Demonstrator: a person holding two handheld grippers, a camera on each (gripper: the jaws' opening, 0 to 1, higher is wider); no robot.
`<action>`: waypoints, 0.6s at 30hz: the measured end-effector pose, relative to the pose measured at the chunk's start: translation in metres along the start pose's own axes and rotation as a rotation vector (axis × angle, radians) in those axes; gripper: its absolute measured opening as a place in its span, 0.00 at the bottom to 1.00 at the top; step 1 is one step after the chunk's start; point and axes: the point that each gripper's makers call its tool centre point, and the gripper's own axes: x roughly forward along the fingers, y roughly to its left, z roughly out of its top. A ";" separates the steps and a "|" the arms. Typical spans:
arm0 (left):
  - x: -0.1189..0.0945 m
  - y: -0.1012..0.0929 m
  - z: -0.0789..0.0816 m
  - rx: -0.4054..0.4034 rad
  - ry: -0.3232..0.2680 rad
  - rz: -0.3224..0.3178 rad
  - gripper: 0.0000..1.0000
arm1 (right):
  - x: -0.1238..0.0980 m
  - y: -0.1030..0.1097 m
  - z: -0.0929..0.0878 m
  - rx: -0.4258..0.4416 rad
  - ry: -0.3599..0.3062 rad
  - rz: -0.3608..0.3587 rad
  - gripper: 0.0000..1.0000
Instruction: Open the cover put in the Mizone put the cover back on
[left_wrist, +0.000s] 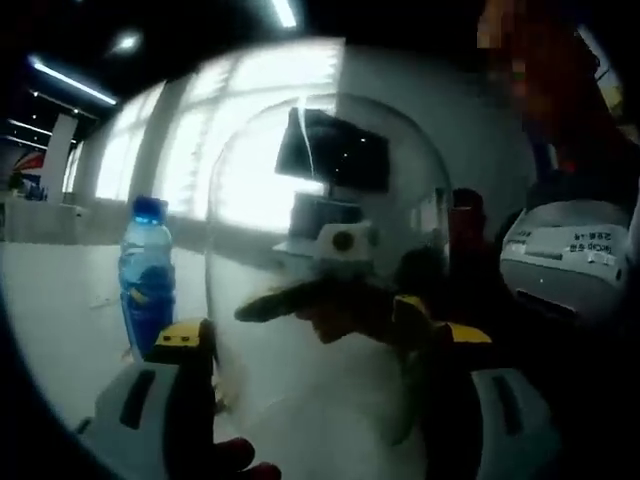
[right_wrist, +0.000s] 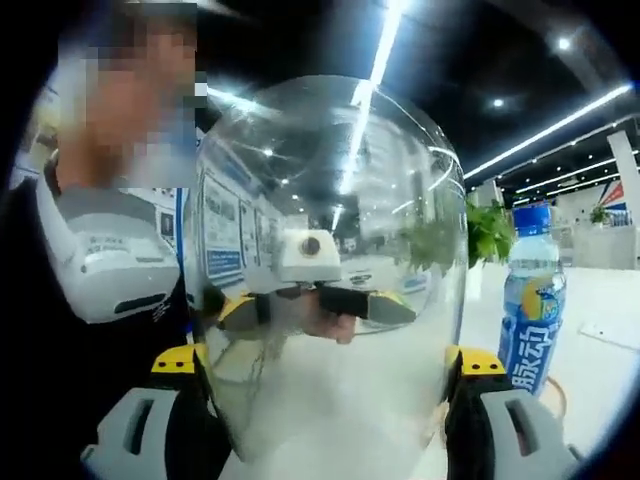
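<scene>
A white table was seen under bright windows in the left gripper view, with a dark monitor hung beyond it. Ceiling strip lights were lit above. A white device with a printed label was worn on a person's dark clothing. In the right gripper view, long strip lights were seen overhead, a green plant was placed behind, and posters were hung on a wall.
</scene>
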 end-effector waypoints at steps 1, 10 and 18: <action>0.001 -0.002 0.002 0.004 0.007 0.002 0.77 | 0.000 0.001 0.003 -0.007 0.005 0.001 0.90; -0.002 -0.006 0.025 0.020 0.003 0.023 0.77 | 0.006 0.007 0.026 -0.026 -0.015 0.009 0.90; -0.002 -0.002 0.056 0.042 0.017 0.021 0.78 | 0.011 0.005 0.056 -0.047 -0.033 -0.002 0.90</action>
